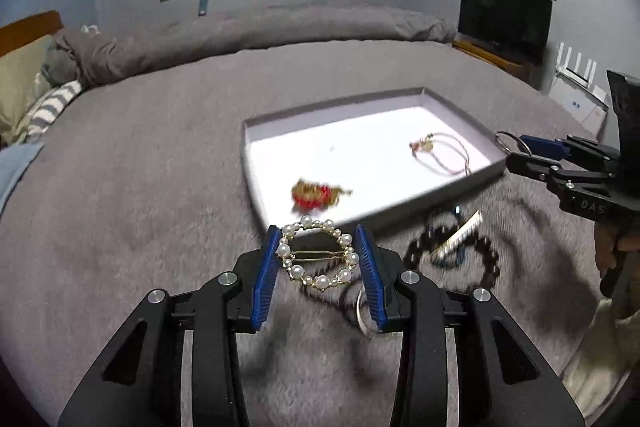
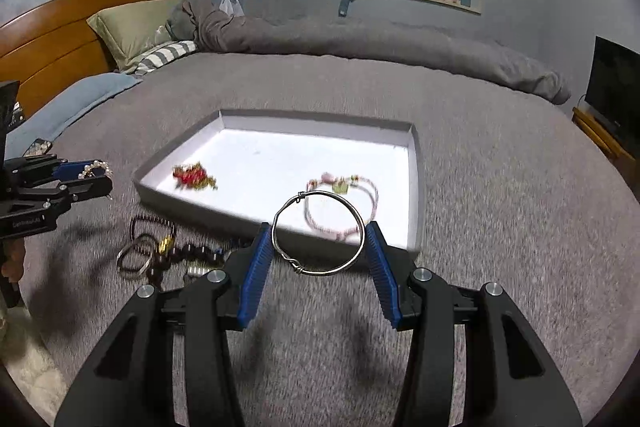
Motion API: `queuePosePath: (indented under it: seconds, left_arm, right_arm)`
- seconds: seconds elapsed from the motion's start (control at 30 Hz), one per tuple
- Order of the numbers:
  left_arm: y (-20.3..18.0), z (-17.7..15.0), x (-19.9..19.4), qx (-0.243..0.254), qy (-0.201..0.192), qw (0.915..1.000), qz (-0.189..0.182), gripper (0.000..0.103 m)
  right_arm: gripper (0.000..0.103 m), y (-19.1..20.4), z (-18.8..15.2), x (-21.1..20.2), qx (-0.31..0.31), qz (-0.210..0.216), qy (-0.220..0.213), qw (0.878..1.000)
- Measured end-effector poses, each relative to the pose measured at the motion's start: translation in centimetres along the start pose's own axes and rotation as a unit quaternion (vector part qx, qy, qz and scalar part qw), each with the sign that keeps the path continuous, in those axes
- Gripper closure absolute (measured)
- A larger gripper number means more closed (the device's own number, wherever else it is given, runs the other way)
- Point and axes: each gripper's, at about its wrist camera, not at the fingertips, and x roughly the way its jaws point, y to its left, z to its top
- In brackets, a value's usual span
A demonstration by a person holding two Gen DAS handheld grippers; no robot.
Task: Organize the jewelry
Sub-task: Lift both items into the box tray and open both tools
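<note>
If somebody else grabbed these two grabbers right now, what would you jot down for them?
Left gripper: shut on the pearl hair clip, lifted off the grey blanket.
Right gripper: shut on the silver wire bangle, also lifted.
Done: red-and-gold piece and pink beaded bracelet lie in the white tray.
Left: drop both held pieces in the tray, then fetch the dark bead strand and rings beside it.

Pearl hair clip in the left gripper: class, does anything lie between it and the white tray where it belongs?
Nothing visible does. The pearl hair clip, clamped in the left gripper, hangs just short of the white tray; only the tray's low near wall lies ahead.
</note>
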Motion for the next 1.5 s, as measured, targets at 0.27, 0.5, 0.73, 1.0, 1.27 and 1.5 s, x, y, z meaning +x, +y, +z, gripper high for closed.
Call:
queuePosePath:
  seconds: [0.27, 0.5, 0.73, 1.0, 1.27, 1.5]
  left_arm:
    - [0.8, 5.2, 3.5, -0.005, -0.004, 1.0, 0.005, 0.063]
    - [2.1, 8.7, 8.3, -0.03, -0.001, 0.9994, 0.017, 0.063]
    - [2.3, 9.6, 12.4, -0.026, 0.04, 0.9985, 0.028, 0.063]
    - [2.9, 10.3, 16.7, -0.023, 0.121, 0.9916, 0.037, 0.062]
    - [3.4, 9.9, 18.8, -0.027, 0.152, 0.9873, 0.038, 0.062]
    - [3.2, 9.7, 19.2, -0.016, 0.155, 0.9866, 0.046, 0.059]
  right_arm:
    - [0.056, -1.3, 3.6, 3.4, 0.005, -0.025, -0.002, 1.0]
    - [0.056, -2.9, 6.1, 6.3, 0.024, -0.038, -0.005, 0.999]
    - [0.056, -3.9, 6.6, 10.0, 0.038, -0.041, 0.039, 0.998]
    - [0.056, -3.3, 6.8, 13.6, 0.024, -0.047, 0.112, 0.992]
    - [0.056, -4.1, 6.9, 14.9, 0.035, -0.055, 0.153, 0.986]
    - [0.056, -4.0, 6.7, 15.2, 0.032, -0.058, 0.161, 0.985]
